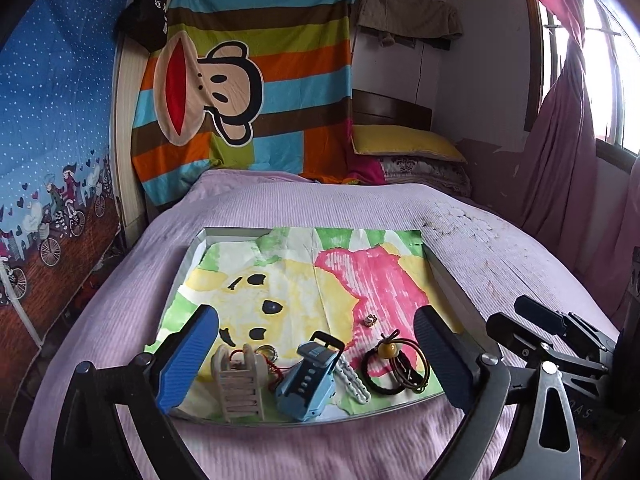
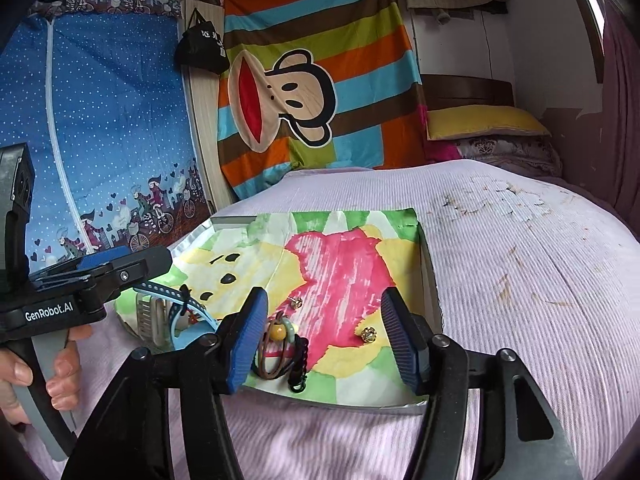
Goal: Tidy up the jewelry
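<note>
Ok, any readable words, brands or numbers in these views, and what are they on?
"GenRobot.AI": white lettering on the left gripper's black body, right wrist view.
Black bag hanging on the wall: white characters, too blurred to read.
Right gripper's body, left wrist view: embossed letters at the edge, unreadable.
Nothing else legible.

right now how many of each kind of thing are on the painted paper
blue watch: 1
wooden rack: 1
hair ties: 2, looped together
small gold beads: 2
white toothed strip: 1
total: 7
</note>
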